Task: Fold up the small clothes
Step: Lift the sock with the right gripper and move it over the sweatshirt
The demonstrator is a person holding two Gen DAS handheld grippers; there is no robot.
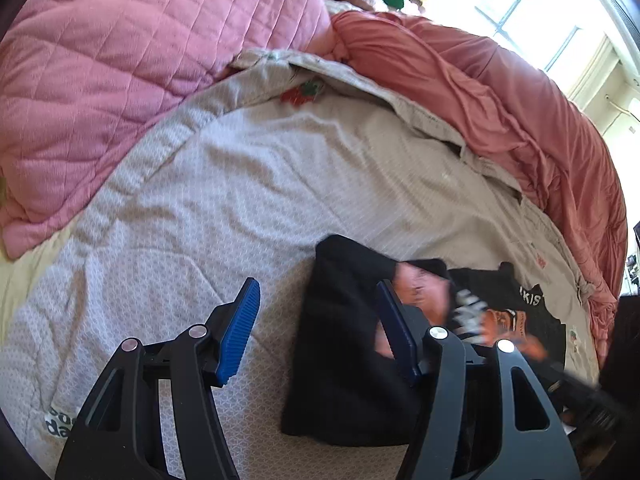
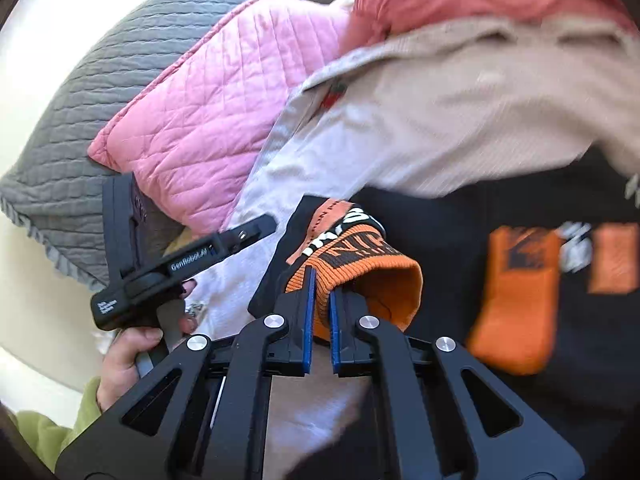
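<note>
Right gripper point(image 2: 320, 316) is clamped on the orange cuff point(image 2: 360, 276) of the black garment point(image 1: 344, 344), which sits low center on the bed point(image 1: 240, 184), long axis running bottom to top. Left gripper point(image 1: 316, 332) is spread wide apart over it.

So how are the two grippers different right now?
The left gripper has its jaws wide apart and holds nothing; the right gripper is pinched shut on an orange cuff. The left hovers over the black shirt on the bed; the right is lifting cloth. Both have black frames and blue pads.
</note>
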